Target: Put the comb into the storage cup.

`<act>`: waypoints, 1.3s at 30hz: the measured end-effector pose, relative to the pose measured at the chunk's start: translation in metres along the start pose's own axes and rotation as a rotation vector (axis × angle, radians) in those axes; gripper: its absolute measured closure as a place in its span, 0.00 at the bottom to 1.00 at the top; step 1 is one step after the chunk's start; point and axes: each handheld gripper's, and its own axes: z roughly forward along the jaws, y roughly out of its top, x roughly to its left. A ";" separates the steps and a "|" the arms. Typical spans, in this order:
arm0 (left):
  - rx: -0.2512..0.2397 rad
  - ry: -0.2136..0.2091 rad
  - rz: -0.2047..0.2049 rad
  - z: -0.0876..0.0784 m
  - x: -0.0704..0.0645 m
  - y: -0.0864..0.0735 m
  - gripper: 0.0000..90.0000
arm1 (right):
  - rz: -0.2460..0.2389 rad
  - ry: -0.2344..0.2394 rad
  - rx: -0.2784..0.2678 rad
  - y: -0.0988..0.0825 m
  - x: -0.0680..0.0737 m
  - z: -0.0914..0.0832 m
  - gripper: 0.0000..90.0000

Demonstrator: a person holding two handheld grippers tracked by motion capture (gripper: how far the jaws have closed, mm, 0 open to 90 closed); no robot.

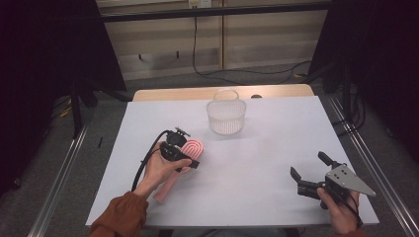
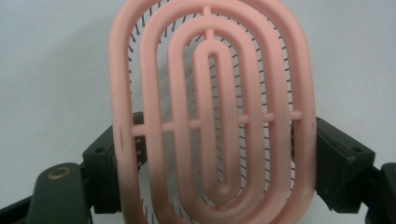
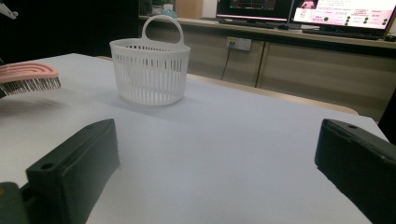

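A pink vented hairbrush is at the table's left, its handle running back under the person's left hand. My left gripper is shut on the brush head, one jaw on each long edge. In the left gripper view the oval head is pinched between the two black jaws of the left gripper, back side up and bristles toward the table. In the right gripper view the brush hangs slightly above its shadow. My right gripper rests open and holds nothing near the front right, its jaws wide apart in its own view.
A white slotted basket with a loop handle stands upright at the back middle of the white table; the right gripper view shows the basket ahead on the left. Screens and a counter lie beyond the table's far edge.
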 end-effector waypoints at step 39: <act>-0.280 0.025 0.015 -0.061 -0.004 0.003 0.23 | 0.001 -0.006 -0.002 0.000 -0.001 0.000 0.00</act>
